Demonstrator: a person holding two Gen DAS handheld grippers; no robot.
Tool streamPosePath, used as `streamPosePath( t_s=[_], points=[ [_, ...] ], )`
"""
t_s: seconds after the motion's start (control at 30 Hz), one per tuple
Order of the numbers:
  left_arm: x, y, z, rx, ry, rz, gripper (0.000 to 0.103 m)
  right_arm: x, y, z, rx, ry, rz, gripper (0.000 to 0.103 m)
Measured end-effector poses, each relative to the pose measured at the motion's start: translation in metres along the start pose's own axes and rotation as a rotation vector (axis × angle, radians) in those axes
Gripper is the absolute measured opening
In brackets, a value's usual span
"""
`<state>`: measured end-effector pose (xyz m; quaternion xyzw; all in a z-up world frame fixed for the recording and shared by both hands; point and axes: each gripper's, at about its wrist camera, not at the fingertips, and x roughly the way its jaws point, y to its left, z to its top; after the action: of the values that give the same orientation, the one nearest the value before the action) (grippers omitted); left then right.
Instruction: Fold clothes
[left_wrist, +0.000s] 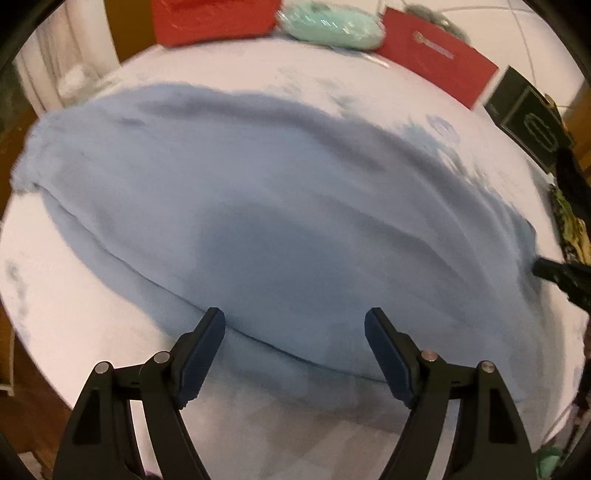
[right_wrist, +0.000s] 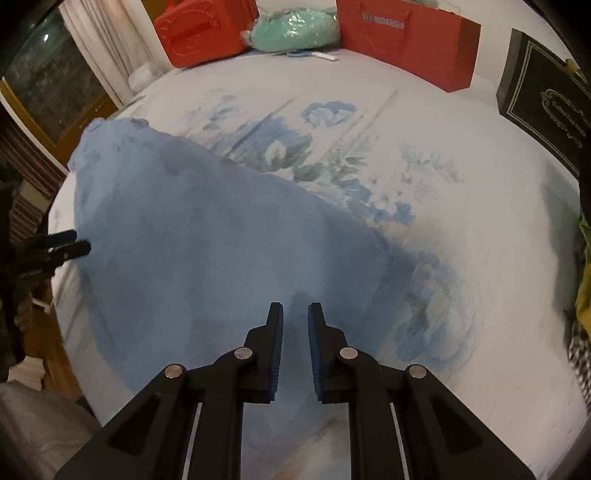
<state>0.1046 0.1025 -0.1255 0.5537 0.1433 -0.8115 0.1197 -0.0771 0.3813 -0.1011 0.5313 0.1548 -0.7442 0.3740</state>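
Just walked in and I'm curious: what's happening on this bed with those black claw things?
A person is folding laundry with two hand-held grippers. A light blue soft garment lies spread on the white floral bedsheet. The left gripper hovers wide open over the garment's near edge; the right gripper, slightly open, holds nothing. Neither grips the cloth.

Left gripper (left_wrist: 294, 323): jaws spread wide, nothing between the pads, fingers pointing toward 12 o'clock in its own view.
Right gripper (right_wrist: 295, 314): jaws nearly closed, a narrow gap left, nothing clamped, pointing toward 12 o'clock.
Cross views: right gripper's tip shows at 3 o'clock in the left view; left gripper's tip at 9 o'clock in the right view.
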Motion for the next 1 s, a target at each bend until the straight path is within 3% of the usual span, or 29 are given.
streamPosePath(
  t_s=[0.17,0.23,0.37,0.43,0.47,0.53,0.67,0.77,0.9,1.0],
  points=[
    [0.008,-0.034,-0.017,0.002,-0.054,0.128,0.084,0.007,-0.007,0.003,-0.085,-0.007,-0.009,0.014],
    [0.006,-0.036,-0.017,-0.076,-0.074,0.13,0.087,0.015,-0.01,0.005,-0.119,0.005,0.004,0.014],
    [0.004,-0.05,-0.022,-0.221,-0.111,0.218,0.098,0.02,-0.018,0.01,-0.203,0.006,0.09,0.015],
    [0.0,-0.057,-0.026,-0.331,-0.102,0.263,0.094,0.022,-0.027,0.014,-0.259,0.012,0.172,0.016],
    [-0.003,-0.062,-0.029,-0.371,-0.1,0.281,0.082,0.023,-0.031,0.015,-0.273,0.014,0.206,0.016],
    [-0.014,-0.084,-0.04,-0.464,-0.1,0.293,0.059,0.025,-0.042,0.018,-0.3,0.026,0.271,0.012],
    [-0.036,-0.139,-0.076,-0.672,-0.086,0.226,0.061,0.011,-0.051,0.023,-0.416,-0.007,0.299,0.011],
    [-0.043,-0.186,-0.092,-0.668,-0.065,0.225,0.066,-0.003,-0.056,0.029,-0.496,-0.038,0.342,0.012],
    [-0.042,-0.226,-0.109,-0.693,-0.01,0.244,0.074,-0.009,-0.057,0.04,-0.632,-0.042,0.327,0.034],
    [-0.039,-0.242,-0.119,-0.719,0.031,0.263,0.076,0.001,-0.056,0.041,-0.721,0.0,0.305,0.038]
  ],
)
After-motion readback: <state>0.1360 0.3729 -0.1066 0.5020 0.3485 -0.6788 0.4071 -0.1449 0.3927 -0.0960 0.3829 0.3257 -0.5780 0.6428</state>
